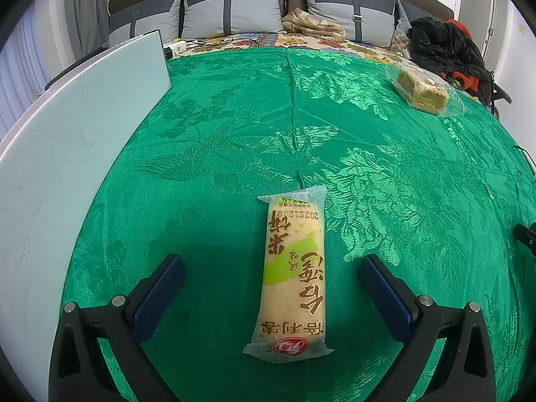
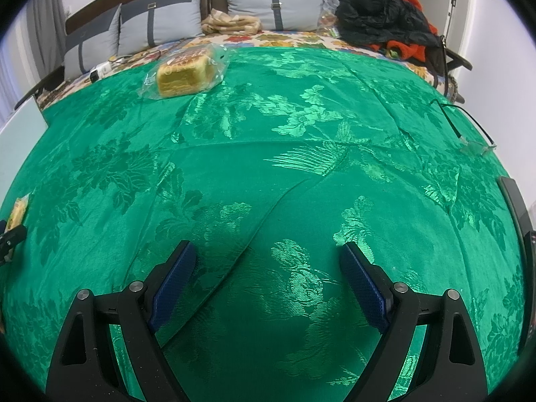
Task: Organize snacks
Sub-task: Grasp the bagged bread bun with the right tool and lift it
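A long rice-cracker pack (image 1: 293, 278) with brown Chinese writing lies flat on the green cloth (image 1: 234, 117). My left gripper (image 1: 271, 264) is open above the cloth, its fingers either side of the pack and not touching it. A bagged loaf of sliced bread (image 1: 422, 88) lies at the far right; in the right wrist view it (image 2: 186, 70) lies at the far left. My right gripper (image 2: 268, 254) is open and empty over bare green cloth (image 2: 301, 167). The cracker pack's end (image 2: 16, 212) shows at the left edge.
A pale board (image 1: 67, 140) stands at the cloth's left edge. Grey pillows (image 1: 231, 10), a folded beige cloth (image 1: 311, 23) and a black and red clothes heap (image 1: 445, 47) line the back. A thin black cable (image 2: 469, 124) lies at the right.
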{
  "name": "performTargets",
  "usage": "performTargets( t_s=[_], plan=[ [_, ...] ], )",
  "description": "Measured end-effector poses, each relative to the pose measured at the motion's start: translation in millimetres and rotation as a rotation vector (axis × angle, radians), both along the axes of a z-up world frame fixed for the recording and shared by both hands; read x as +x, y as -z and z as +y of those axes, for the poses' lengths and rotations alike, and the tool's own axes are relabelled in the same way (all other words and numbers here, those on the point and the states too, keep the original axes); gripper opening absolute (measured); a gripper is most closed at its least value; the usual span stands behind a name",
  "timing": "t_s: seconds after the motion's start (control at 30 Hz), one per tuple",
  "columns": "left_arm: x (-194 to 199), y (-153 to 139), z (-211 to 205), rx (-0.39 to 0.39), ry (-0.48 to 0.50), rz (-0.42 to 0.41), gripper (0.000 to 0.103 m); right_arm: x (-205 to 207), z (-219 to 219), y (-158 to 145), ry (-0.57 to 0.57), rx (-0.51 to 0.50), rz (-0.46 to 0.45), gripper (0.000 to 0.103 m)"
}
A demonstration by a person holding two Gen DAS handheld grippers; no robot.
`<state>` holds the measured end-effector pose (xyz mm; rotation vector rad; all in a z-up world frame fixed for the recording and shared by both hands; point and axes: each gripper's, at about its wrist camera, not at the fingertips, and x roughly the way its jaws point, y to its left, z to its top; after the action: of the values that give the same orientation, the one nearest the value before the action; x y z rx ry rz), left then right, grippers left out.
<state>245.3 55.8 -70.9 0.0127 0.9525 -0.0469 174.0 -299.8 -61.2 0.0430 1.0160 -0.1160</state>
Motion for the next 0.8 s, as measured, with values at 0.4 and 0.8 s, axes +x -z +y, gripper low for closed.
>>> performTargets(
  t_s=[0.4, 0.8],
  plan=[
    [0, 0, 0, 0.0, 0.0, 0.0, 0.103, 83, 6, -56, 0.036, 0.205, -0.087, 0.089],
    [0, 0, 0, -0.001, 0.0, 0.0, 0.103, 268, 72, 1, 0.024, 0.069, 0.157, 0.088]
  ],
)
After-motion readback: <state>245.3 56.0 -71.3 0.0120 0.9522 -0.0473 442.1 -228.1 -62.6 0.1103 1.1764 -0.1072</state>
